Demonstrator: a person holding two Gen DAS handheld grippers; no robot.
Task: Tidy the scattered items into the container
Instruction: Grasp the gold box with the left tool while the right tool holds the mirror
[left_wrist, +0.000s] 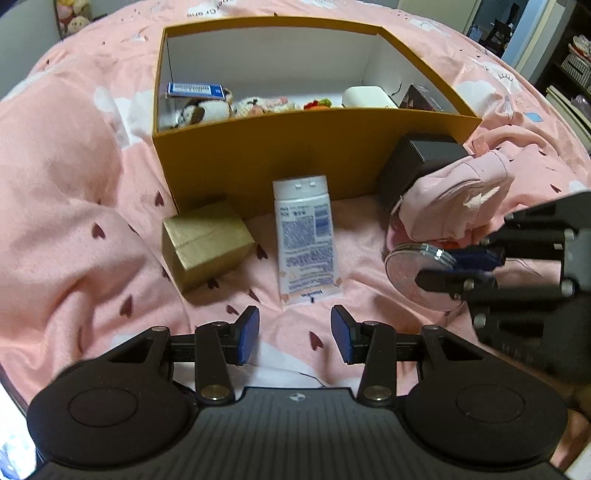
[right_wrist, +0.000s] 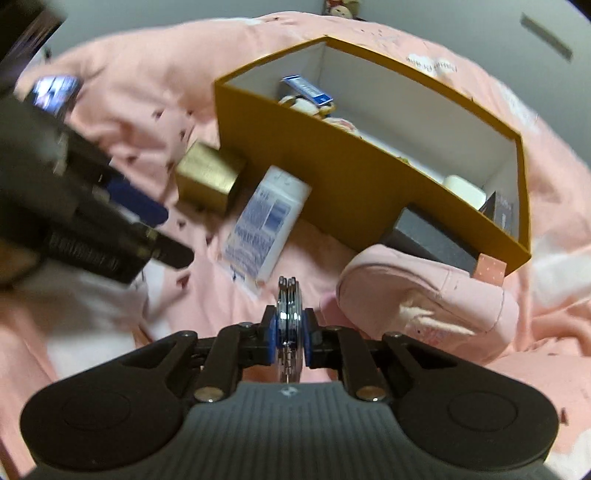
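An open mustard box (left_wrist: 295, 147) (right_wrist: 351, 192) with white inside walls stands on the pink bedspread and holds several small items. In front of it lie a gold box (left_wrist: 207, 247) (right_wrist: 208, 175), a white tube (left_wrist: 306, 240) (right_wrist: 266, 225), a black box (left_wrist: 417, 162) (right_wrist: 432, 236) and a pink cap (left_wrist: 454, 199) (right_wrist: 424, 295). My right gripper (right_wrist: 290, 325) (left_wrist: 443, 267) is shut on a round flat compact (right_wrist: 290, 306) (left_wrist: 413, 280), seen edge-on and lifted beside the cap. My left gripper (left_wrist: 295, 325) (right_wrist: 162, 230) hangs open just short of the tube's near end, nothing between its pads.
Inside the box lie a blue packet (left_wrist: 194, 89), plush toys (left_wrist: 207, 110), a white case (left_wrist: 365, 96) and a dark carton (left_wrist: 421, 98). The rumpled pink bedspread (left_wrist: 74, 221) rises in folds at the left. Shelves and a doorway show at the far right.
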